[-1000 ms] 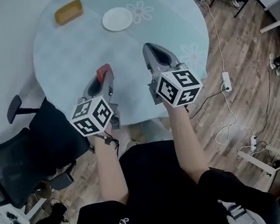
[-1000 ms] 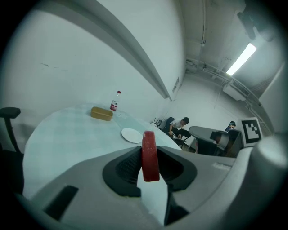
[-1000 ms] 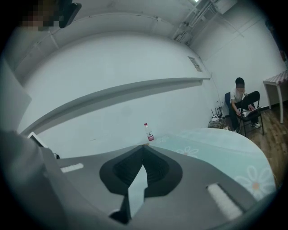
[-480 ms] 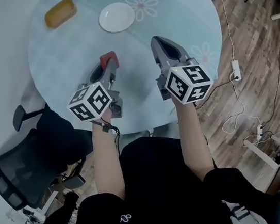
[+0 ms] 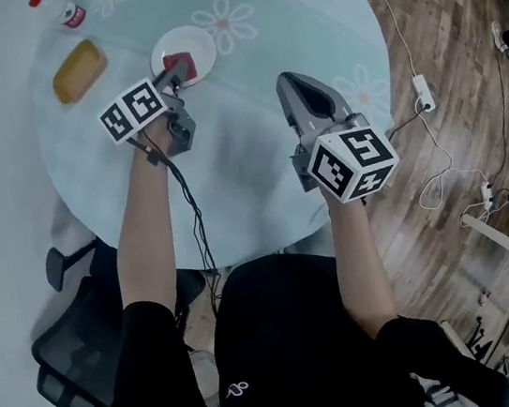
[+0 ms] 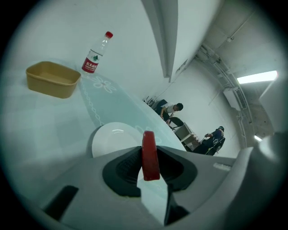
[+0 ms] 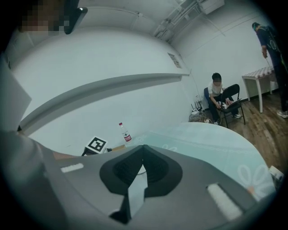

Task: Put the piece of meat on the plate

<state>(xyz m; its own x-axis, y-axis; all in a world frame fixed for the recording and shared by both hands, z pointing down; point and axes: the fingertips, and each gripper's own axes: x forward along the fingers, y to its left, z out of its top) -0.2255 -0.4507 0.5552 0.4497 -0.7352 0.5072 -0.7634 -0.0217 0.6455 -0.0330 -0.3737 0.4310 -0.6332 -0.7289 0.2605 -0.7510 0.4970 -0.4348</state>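
A flat red piece of meat [image 6: 150, 155] stands on edge between my left gripper's [image 6: 150, 158] jaws, which are shut on it. In the head view that gripper [image 5: 176, 73] reaches out to the white plate [image 5: 198, 43] and holds the meat [image 5: 179, 64] over the plate's near side. In the left gripper view the plate [image 6: 108, 140] lies just beyond the jaws. My right gripper [image 5: 299, 85] hovers over the middle of the round pale blue table [image 5: 257, 159], to the right of the plate. Its jaws [image 7: 143, 147] meet at the tips with nothing between them.
A yellow tub [image 5: 78, 70] and a water bottle [image 5: 72, 15] stand left of the plate. A black office chair [image 5: 73, 353] is at the table's near left. Cables and a power strip [image 5: 420, 88] lie on the wood floor at right. People sit across the room [image 7: 220, 96].
My left gripper has carried the meat away from me across the table, from the near edge to above the plate. My right gripper has shifted only a little.
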